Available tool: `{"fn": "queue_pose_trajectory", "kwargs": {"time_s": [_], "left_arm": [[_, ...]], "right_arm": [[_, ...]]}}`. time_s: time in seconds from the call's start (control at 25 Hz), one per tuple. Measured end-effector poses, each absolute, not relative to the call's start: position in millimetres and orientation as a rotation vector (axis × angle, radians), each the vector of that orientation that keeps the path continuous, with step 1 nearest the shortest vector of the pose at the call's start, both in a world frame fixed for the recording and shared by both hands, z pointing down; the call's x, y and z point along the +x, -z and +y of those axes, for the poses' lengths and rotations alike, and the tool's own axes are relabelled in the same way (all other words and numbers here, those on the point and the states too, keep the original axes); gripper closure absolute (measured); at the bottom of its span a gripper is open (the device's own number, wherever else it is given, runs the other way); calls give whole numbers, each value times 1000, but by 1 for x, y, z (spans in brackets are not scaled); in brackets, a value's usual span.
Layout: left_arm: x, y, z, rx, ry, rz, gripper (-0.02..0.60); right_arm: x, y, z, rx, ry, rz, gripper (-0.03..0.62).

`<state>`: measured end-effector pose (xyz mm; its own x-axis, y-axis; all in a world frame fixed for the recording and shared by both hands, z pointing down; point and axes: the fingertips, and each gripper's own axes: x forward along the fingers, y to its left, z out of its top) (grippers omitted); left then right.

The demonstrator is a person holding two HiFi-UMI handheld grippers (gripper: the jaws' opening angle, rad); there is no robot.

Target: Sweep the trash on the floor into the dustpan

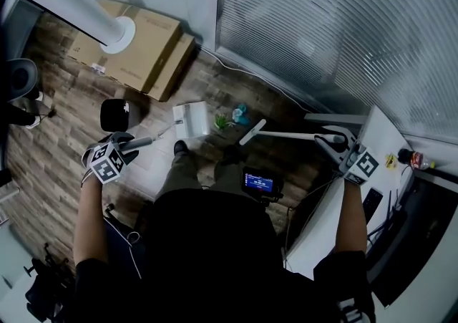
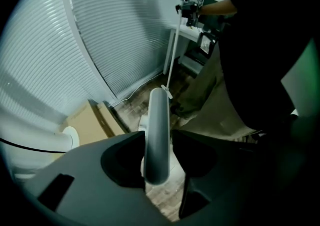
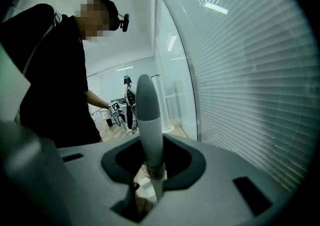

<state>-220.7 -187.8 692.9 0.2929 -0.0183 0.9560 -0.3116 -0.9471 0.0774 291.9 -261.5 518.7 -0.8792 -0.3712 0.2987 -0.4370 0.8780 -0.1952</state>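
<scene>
My left claw (image 2: 158, 157) is standing wide around the dustpan handle (image 2: 156, 130), so I am judging a firm close should come first, before any tilting. My right claw (image 3: 150, 172) is clamping the broom handle (image 3: 148, 115). The dustpan (image 1: 192, 118) is sitting on the floor (image 1: 64, 92) out beyond my left claw, its long axis running from the claw out toward the trash (image 1: 239, 113), which is lying farther right.

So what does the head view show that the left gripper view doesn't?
Only the head view: the trash on the floor and a bottle on the desk. Only the left gripper view: its own fingers, either side of the grey handle. Both: that handle, the broom, the cardboard box and the window blinds.
</scene>
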Motion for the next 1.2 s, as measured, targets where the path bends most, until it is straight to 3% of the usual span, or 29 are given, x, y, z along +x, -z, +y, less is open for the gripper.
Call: {"fn": "queue_pose_trajectory", "kwargs": {"time_s": [0.12,0.68,0.92,1.2], "left_arm": [[-220,-696,-190,2323,-1710,-315,456],[-213,-700,-190,2303,-1727,-347,465],[-206,-700,-188,2304,-1736,-369,465],[-200,-703,-192,2335,-1706,-392,472]], "right_arm": [[297,-525,-261,566,-369,-2769,503],[296,-577,-275,252,-191,-2536,505],[212,-642,-268,49,-115,-2450,505],[106,-649,-283,146,-158,-2725,503]]}}
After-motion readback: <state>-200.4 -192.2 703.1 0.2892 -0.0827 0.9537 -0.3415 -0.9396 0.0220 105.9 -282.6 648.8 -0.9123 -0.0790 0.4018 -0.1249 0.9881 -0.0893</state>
